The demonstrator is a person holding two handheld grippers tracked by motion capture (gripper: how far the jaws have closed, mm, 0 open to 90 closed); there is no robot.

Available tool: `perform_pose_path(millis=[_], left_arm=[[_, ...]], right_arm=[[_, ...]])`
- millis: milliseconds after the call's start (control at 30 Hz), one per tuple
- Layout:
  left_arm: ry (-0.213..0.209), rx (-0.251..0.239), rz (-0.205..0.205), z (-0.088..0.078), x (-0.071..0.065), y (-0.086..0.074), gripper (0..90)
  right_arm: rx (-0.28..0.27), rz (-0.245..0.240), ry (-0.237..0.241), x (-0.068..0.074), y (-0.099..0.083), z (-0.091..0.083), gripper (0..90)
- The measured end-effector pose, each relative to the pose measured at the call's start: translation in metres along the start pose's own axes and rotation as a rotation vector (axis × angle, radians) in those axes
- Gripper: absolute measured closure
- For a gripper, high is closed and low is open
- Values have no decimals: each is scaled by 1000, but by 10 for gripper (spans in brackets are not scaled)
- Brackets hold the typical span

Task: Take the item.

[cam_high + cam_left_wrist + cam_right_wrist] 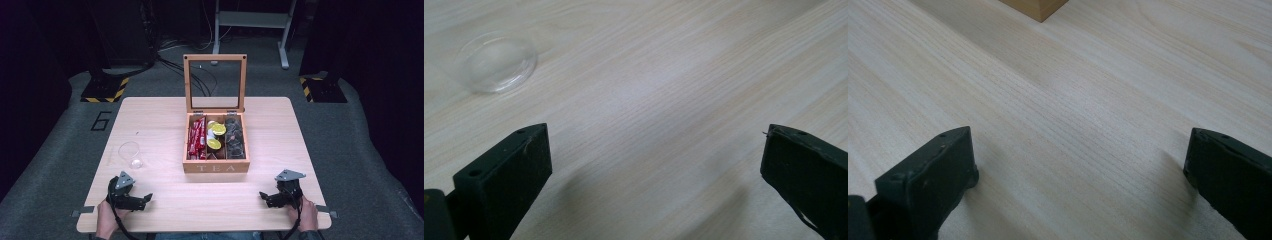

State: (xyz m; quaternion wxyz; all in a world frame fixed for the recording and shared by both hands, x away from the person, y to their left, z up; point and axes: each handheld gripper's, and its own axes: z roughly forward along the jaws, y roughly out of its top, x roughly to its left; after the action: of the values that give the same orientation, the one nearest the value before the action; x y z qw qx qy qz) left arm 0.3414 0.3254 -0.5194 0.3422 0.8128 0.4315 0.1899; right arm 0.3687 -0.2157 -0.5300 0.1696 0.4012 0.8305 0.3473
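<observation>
Resting low on the near part of the desk, both grippers have their fingers spread wide and hold nothing. I take the wooden tea box as landmark: it stands in the middle of the desk with its glass lid upright and open. The left gripper is to the near left of the box, the right gripper to the near right, both well apart from it. A clear round plastic lid lies left of the box and just beyond the left gripper, so the left hand is nearer to it; I judge it the likely next thing to reach. Being round, it has no long axis. The contents of the box's right compartment are dark and hard to make out.
</observation>
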Motion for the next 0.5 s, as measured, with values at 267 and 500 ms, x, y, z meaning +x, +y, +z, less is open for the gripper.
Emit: perform_pose_path(millis=[267, 500], left_arm=[[-15, -10, 45, -10, -7, 15, 0], [-41, -5, 68, -8, -16, 24, 0]], right_arm=[[0, 0, 0, 0, 0, 0, 0], [0, 0, 0, 0, 0, 0, 0]])
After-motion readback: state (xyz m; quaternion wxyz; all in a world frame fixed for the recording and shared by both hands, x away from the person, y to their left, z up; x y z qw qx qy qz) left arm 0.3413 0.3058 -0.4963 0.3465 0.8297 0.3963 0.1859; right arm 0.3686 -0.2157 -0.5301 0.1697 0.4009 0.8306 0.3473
